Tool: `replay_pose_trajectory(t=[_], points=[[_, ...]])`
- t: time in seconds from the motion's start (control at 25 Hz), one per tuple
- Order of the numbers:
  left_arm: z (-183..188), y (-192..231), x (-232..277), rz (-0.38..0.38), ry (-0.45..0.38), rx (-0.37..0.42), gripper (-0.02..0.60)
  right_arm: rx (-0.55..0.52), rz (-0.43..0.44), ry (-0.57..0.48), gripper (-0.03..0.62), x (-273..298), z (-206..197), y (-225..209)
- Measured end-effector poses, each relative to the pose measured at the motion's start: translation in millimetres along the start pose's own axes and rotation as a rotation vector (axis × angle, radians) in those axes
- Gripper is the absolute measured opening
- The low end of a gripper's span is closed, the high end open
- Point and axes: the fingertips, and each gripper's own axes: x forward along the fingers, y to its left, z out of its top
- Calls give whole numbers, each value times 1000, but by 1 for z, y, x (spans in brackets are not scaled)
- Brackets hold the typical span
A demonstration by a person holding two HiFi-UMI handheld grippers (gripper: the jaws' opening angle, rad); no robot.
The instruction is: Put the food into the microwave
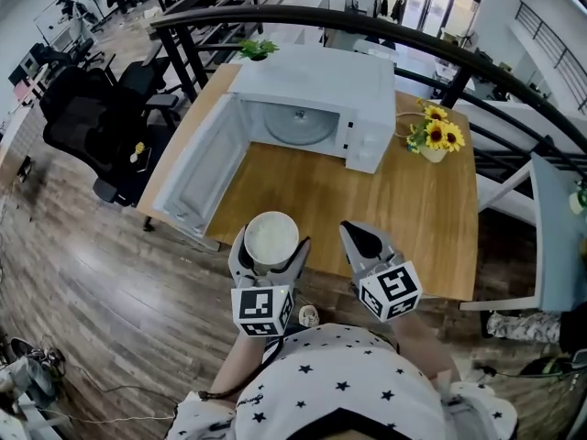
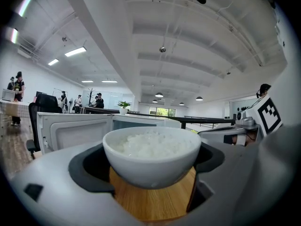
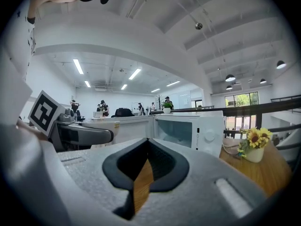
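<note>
Spotter: Head view first. The white ceramic bowl of cooked rice (image 1: 271, 235) sits between the jaws of your left gripper (image 1: 272, 251), over the near edge of the light wooden table (image 1: 413, 218).

Checker: The white microwave oven (image 1: 316, 85) lies almost straight ahead of that bowl, farther along the table. Its door (image 1: 197, 177) hangs open on your left, and the cavity with the glass turntable (image 1: 298, 122) faces you. Your left gripper is the nearer one to that opening. Your right gripper (image 1: 359, 238) hangs just beside the bowl, not touching it.

Spotter: Left gripper view. Your jaws are spread wide and their dark pads (image 2: 87, 166) clasp the bowl's sides. The rim sits level. You cannot tell here whether the bowl's foot rests on the wood or clears it.

Checker: Right gripper view. Your jaws are pressed nearly together, with only a thin slit of wood showing, and they pinch nothing. The microwave stands ahead, a little to the right.

Spotter: So the move looks like a straight carry forward by your left gripper, keeping clear of the open door.
</note>
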Motion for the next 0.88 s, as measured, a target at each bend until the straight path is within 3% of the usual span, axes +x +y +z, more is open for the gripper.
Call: replay_pose_trajectory(t=[0.88], points=[[2,29,67,-38,8,-2,505,31,-17,22,6,45,-7,-22]])
